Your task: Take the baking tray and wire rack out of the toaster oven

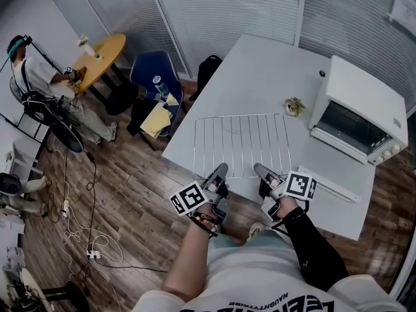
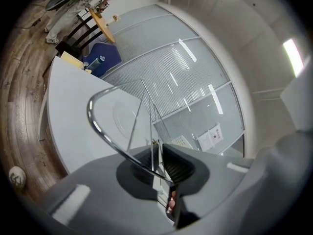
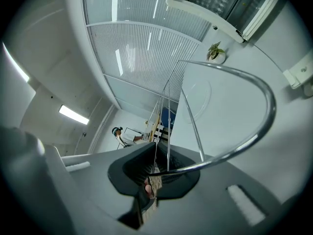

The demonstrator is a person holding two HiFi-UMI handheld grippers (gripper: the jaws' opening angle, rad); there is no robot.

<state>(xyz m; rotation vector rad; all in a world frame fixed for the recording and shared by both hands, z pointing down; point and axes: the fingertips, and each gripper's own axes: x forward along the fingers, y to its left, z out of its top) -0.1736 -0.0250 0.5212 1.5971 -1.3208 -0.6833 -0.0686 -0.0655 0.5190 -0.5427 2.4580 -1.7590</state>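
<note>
The wire rack (image 1: 240, 145) is a chrome grid lying flat over the white table (image 1: 260, 70), left of the white toaster oven (image 1: 357, 106); I cannot tell whether it rests on the tabletop. My left gripper (image 1: 221, 171) is shut on the rack's near rim at its left corner. My right gripper (image 1: 262, 169) is shut on the same rim further right. In the left gripper view the curved rim wire (image 2: 105, 131) runs into the closed left gripper (image 2: 159, 153). The right gripper view shows the rack (image 3: 254, 131) in the closed right gripper (image 3: 159, 168), with the toaster oven (image 3: 220, 1) beyond. I see no baking tray.
A small potted plant (image 1: 294, 106) stands between rack and oven. A long white strip (image 1: 328, 184) lies near the table's front edge on the right. Beyond the table's far left are a blue chair (image 1: 153, 77), a black bag (image 1: 208, 67), a round yellow table (image 1: 101, 57) and a seated person (image 1: 32, 77).
</note>
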